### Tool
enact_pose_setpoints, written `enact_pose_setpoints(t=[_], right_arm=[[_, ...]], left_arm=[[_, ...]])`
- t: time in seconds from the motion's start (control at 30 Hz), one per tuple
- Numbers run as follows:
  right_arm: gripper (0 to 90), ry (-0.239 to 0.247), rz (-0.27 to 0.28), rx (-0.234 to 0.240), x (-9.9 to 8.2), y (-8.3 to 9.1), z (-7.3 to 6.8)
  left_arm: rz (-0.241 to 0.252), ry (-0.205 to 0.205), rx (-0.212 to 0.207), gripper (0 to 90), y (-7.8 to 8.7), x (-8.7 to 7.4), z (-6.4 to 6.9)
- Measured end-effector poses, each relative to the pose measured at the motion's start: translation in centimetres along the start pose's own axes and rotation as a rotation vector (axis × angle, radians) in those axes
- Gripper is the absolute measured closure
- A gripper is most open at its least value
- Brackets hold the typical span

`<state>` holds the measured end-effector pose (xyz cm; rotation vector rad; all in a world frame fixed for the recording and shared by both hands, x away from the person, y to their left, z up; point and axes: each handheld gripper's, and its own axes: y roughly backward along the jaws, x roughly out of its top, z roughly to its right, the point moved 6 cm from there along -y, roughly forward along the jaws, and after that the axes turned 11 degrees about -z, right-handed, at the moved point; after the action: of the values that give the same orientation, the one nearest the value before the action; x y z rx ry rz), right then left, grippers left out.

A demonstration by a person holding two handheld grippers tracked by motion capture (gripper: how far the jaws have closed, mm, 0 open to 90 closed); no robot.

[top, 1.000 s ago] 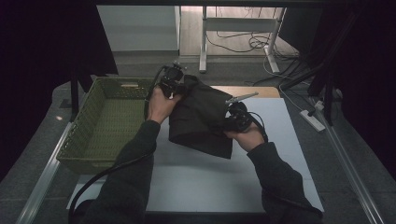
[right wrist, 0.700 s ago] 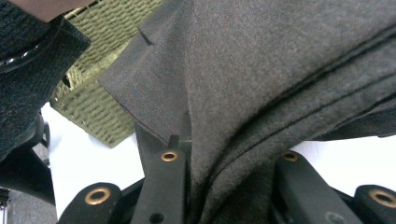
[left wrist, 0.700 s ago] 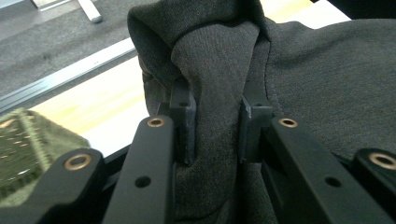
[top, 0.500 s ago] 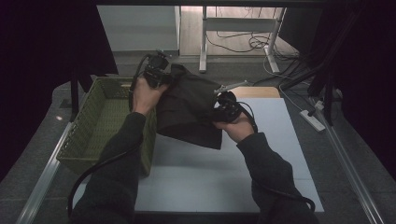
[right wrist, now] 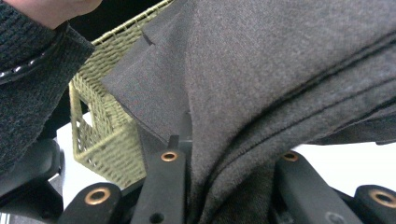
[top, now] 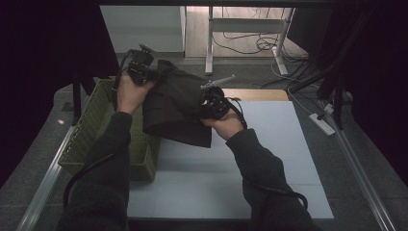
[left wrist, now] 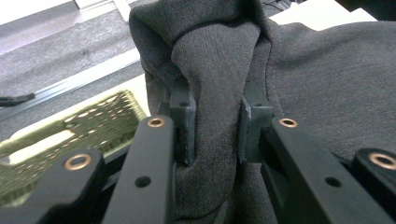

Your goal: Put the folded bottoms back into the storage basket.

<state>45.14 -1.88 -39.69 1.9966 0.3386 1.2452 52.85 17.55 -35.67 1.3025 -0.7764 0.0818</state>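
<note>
Dark curtains ring the work area; a pale surface (top: 269, 159) sits below me with one green woven basket (top: 91, 139) against its left edge. One folded dark garment (top: 175, 108) hangs lifted between my two tools, clear of the surface and half over the basket's near corner. Left hand-held gripper (top: 144, 72) is clamped on a bunched fold at the garment's far end; the left gripper view shows both pads (left wrist: 183, 122) pressing cloth. Right hand-held gripper (top: 211, 103) is closed on the stacked layers at the near edge.

Progress, my reading: folding done, lift done, garment not yet in the basket. Left: lower, release.

Count: one garment, one basket, two grippers.
</note>
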Motion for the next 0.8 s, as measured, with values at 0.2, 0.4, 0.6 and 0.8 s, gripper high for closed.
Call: enact_pose_setpoints(t=[0.2,0.4,0.6,0.8], right_arm=[[74.6,0.018,0.002,0.019,1.7,-1.5,-1.2],[74.6,0.038,-0.009,0.030,3.0,-2.9,-2.3],[74.5,0.056,-0.018,0.043,4.2,-4.7,-3.5],[74.5,0.072,-0.028,0.051,5.2,-6.3,-4.6]], left_arm=[[-0.002,0.019,0.020,71.6,1.3,-1.1,-2.1],[-0.006,0.041,0.031,71.7,2.2,-2.3,-3.9],[-0.015,0.061,0.042,71.6,3.0,-3.7,-5.9],[-0.018,0.084,0.051,71.6,3.7,-5.1,-7.7]])
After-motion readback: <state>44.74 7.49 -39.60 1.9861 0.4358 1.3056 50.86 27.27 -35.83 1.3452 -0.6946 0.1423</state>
